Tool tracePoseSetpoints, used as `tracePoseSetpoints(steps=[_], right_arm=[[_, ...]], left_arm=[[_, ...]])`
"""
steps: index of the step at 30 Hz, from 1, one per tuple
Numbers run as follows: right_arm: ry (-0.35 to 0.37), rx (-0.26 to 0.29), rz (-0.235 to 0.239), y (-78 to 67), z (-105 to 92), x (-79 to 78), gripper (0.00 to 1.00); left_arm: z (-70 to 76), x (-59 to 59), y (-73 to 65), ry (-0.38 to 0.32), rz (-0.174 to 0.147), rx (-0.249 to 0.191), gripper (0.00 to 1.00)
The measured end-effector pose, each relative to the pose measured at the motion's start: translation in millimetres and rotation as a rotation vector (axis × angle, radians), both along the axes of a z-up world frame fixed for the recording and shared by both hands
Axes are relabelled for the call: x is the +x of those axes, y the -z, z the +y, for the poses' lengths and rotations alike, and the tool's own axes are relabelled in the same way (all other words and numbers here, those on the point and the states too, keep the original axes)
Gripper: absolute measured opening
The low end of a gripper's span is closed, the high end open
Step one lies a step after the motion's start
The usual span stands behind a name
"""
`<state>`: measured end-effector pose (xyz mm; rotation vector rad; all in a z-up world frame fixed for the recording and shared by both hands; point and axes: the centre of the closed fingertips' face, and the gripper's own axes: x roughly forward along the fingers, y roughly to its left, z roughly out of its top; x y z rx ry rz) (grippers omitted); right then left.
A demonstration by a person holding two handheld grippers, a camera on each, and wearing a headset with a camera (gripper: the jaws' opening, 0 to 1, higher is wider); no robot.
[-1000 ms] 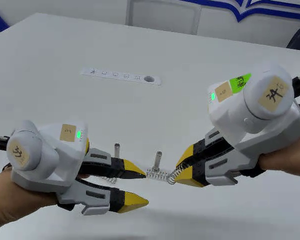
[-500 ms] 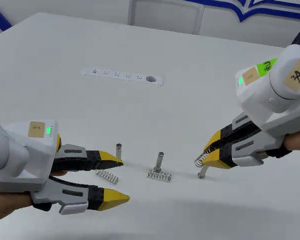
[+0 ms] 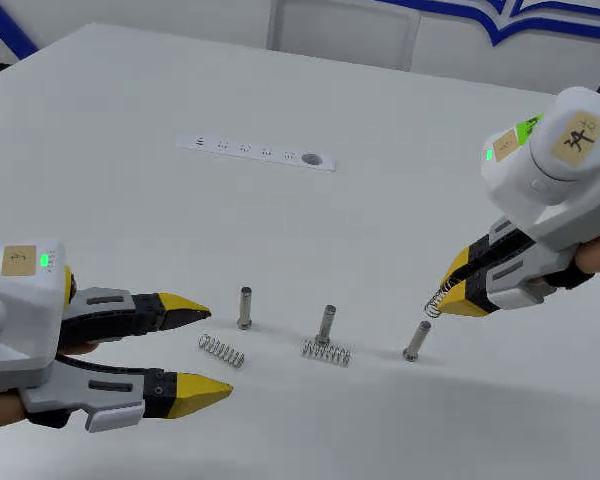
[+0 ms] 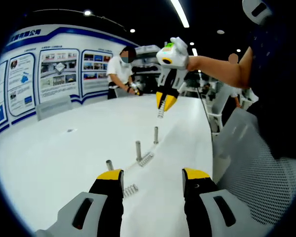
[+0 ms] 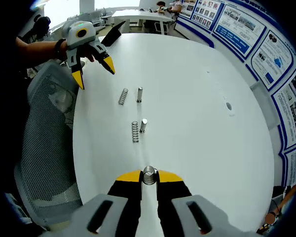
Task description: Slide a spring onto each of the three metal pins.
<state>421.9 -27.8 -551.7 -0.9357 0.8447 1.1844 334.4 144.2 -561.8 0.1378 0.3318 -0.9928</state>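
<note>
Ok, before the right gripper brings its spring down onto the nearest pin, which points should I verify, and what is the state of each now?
1. Held spring gripped in the right gripper: ok, the jaws are shut on it.
2. Free end of the held spring sticks out past the jaw tips: ok.
3. Right pin bare and standing: ok.
4. Held spring lined up with the right pin: cannot tell; it hangs near and above it.
5. Left gripper away from that pin: ok, open and empty.
6. Loose springs clear of the right pin: ok, they lie by the left pin and middle pin.
</note>
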Motion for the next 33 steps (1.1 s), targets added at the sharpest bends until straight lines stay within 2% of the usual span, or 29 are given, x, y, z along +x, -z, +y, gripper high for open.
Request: tracePoseSetpoints(steps=[5, 14, 26, 33], right_arm=[[0.008, -0.02, 0.024, 11.5, -1.3, 5.8, 0.12], [0.014, -0.036, 0.053, 21.8, -0.6, 8.5, 0.12], [0.02, -0.055, 0.063, 33.6, -2.9, 12.2, 0.12], [0.033, -0.058, 0.078, 46.4, -3.0, 12.8, 0.12]], left_arm=[[2.7, 0.2, 0.8, -0.021, 0.001, -0.01, 0.51], [3.4, -1.5, 2.1, -0.031, 0.005, -0.015, 0.52], [5.1, -1.5, 3.8, -0.04, 0.009, -0.015, 0.53], [5.8, -1.6, 4.7, -0.041, 0.01, -0.012, 0.52]])
